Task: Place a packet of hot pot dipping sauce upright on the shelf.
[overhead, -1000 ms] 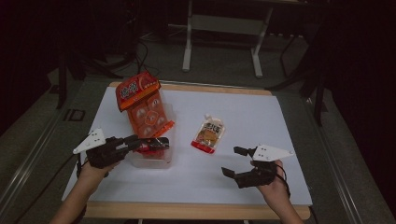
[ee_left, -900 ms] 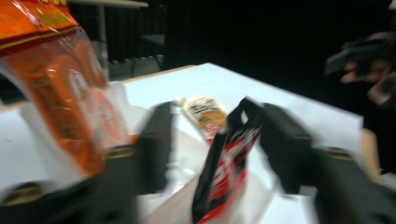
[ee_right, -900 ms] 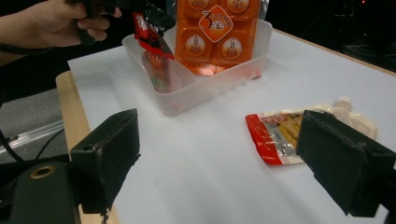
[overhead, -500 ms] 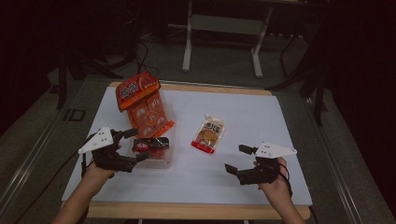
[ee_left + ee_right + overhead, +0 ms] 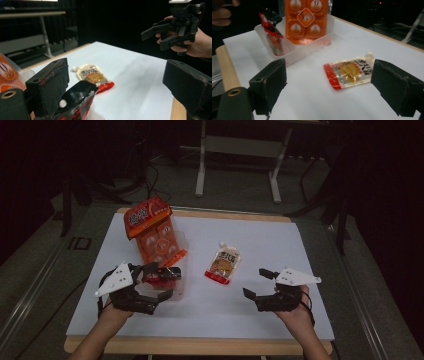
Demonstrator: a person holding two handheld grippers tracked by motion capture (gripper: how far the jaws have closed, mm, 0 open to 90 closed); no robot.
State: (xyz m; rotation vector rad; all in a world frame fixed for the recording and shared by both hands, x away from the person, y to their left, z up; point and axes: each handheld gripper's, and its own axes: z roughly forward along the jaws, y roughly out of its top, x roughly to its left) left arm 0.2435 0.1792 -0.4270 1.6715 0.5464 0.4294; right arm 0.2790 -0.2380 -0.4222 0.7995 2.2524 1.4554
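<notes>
A red-and-black snack packet (image 5: 162,275) stands in a clear plastic bin (image 5: 177,287) at the left of the white table top (image 5: 280,240). A tall orange multipack (image 5: 152,227) leans upright in the same bin. My left gripper (image 5: 154,285) sits at the bin with its jaws spread; they have just been opening. The packet (image 5: 77,100) lies against the left jaw, and nothing presses on it. A flat orange pouch (image 5: 223,263) lies mid-table. My right gripper (image 5: 256,282) hovers open just right of it; the pouch (image 5: 350,72) lies ahead of its jaws.
The table's wooden front edge (image 5: 200,345) runs just below both hands. A metal stand (image 5: 237,150) rises on the dark floor behind the table. In the right gripper view the bin (image 5: 294,52) and multipack (image 5: 305,17) are ahead on the left.
The left jaws have opened off the red-and-black packet, which stays in the bin. The left hand has drawn slightly back toward the front edge. The right hand has barely moved.
</notes>
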